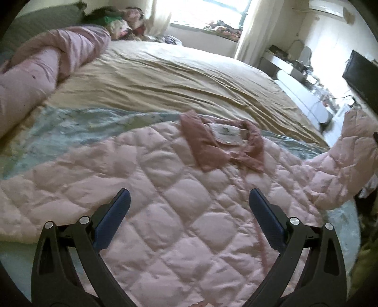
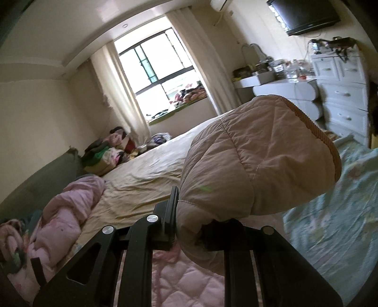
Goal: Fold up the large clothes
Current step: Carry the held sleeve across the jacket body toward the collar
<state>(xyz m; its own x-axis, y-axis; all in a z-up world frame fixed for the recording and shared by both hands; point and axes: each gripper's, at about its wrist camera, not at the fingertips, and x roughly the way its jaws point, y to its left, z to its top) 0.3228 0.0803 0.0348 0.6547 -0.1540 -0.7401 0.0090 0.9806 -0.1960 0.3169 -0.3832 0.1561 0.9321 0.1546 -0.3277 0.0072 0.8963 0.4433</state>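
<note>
A pale pink quilted jacket (image 1: 170, 189) lies spread flat on the bed, its darker pink collar (image 1: 212, 141) and white label toward the far side. My left gripper (image 1: 189, 203) hovers open above the jacket's body, nothing between its blue pads. One sleeve (image 1: 349, 151) is lifted off the bed at the right edge of the left wrist view. In the right wrist view that sleeve (image 2: 255, 155), with its ribbed cuff, bulges up in front of the camera. My right gripper (image 2: 189, 212) is shut on it, and the sleeve hides the right finger.
A tan sheet (image 1: 177, 78) covers the far bed; a pale blue printed cover (image 2: 330, 207) lies under the jacket. A rumpled pink quilt (image 1: 47, 63) sits at the left. Clothes (image 2: 111, 151) are piled by the window. White dresser (image 2: 340, 94) and wall screen (image 2: 304, 14) stand at right.
</note>
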